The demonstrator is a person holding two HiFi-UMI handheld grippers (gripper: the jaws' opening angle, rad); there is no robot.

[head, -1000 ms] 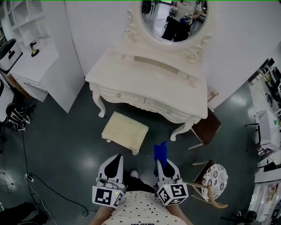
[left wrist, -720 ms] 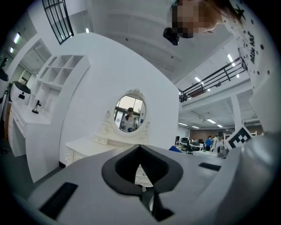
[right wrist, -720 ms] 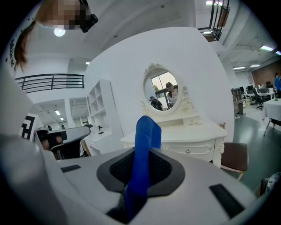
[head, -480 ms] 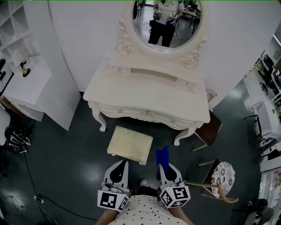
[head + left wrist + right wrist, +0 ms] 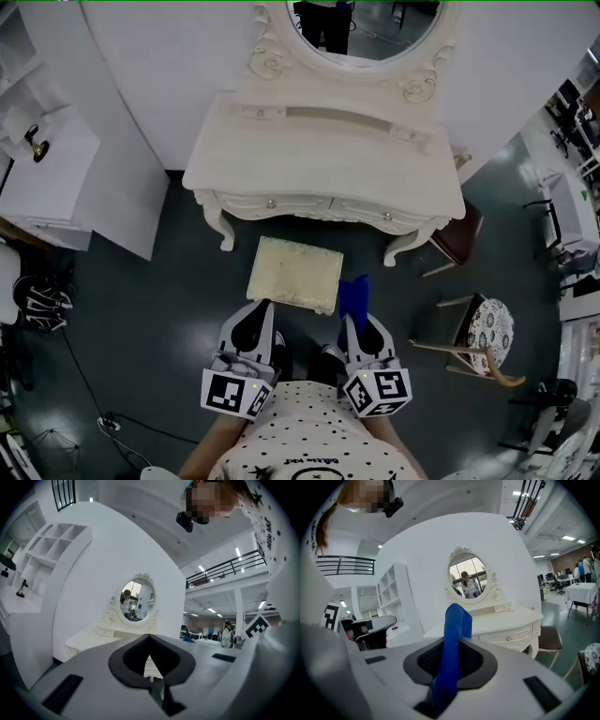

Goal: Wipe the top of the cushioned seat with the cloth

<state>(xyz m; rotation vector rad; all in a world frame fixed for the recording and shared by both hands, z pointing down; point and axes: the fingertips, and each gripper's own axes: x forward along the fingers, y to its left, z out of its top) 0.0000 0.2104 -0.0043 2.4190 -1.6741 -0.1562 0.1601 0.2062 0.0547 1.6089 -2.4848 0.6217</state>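
Observation:
The cream cushioned seat [image 5: 294, 274] stands on the dark floor in front of the white dressing table [image 5: 323, 164]. My right gripper [image 5: 353, 323] is shut on a blue cloth [image 5: 353, 295], which sticks out past the jaw tips just right of the seat's near corner; in the right gripper view the blue cloth [image 5: 452, 651] runs up between the jaws. My left gripper [image 5: 255, 323] hovers at the seat's near left edge, shut with nothing in it. The left gripper [image 5: 149, 656] shows its jaws closed together.
An oval mirror [image 5: 361, 23] tops the dressing table. A brown chair [image 5: 457, 242] and a patterned round-seat chair [image 5: 487, 328] stand to the right. White shelving [image 5: 42, 159] is at the left. Cables [image 5: 80, 375] lie on the floor at the left.
The view has shifted forward: the seat and table sit closer and more centred. Both grippers have moved nearer to the seat's near edge, the cloth still held in the right one.

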